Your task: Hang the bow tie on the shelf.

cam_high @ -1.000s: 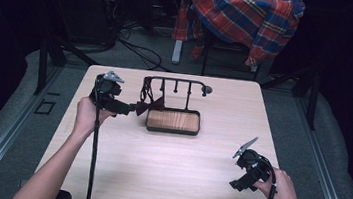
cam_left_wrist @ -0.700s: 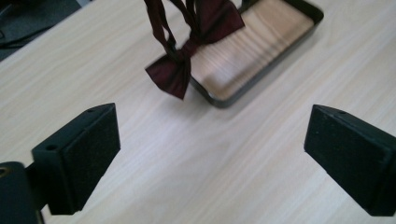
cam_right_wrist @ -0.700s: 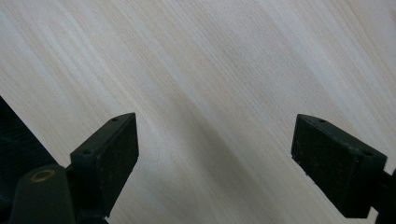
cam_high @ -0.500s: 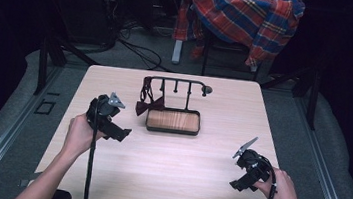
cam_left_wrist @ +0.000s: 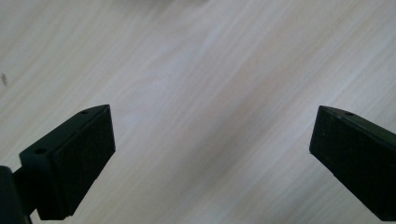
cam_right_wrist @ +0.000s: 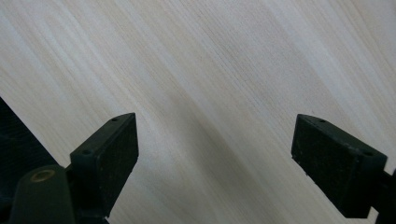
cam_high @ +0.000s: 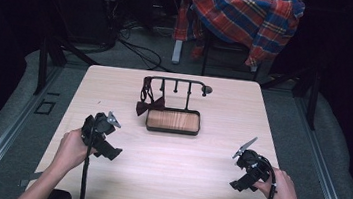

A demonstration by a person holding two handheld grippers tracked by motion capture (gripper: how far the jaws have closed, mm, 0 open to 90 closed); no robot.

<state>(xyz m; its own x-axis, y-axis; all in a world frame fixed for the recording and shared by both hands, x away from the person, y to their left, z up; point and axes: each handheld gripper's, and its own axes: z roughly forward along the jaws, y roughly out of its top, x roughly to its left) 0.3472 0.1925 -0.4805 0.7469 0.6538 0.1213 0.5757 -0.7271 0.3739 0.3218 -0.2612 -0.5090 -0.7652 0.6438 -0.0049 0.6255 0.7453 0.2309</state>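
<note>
High view: a pale wooden table (cam_high: 165, 179) carries, toward 12 o'clock, a black rack (cam_high: 176, 84) on a wood-floored tray (cam_high: 173, 121); a dark red bow tie (cam_high: 149, 107) hangs from the rack's 9 o'clock end, its bow just beside the tray. The left gripper (cam_high: 102, 136) is held in a hand (cam_high: 70, 149) at about 8 o'clock, and the right gripper (cam_high: 249, 169) at about 4 o'clock, both well apart from the rack. Grey floor, cables and a plaid shirt (cam_high: 247, 17) draped over a chair lie beyond the table in a dark room.

Left gripper view: the two black jaws stand wide apart over bare wood grain (cam_left_wrist: 210, 93), holding nothing; the rack and bow tie, plain from above, lie outside this frame.

Right gripper view: these jaws likewise stand wide apart over bare table (cam_right_wrist: 215, 70), with a dark edge at 9 o'clock.

Compared with half a second earlier, the left gripper has drawn nearer the table's near edge; the right gripper is unchanged.
</note>
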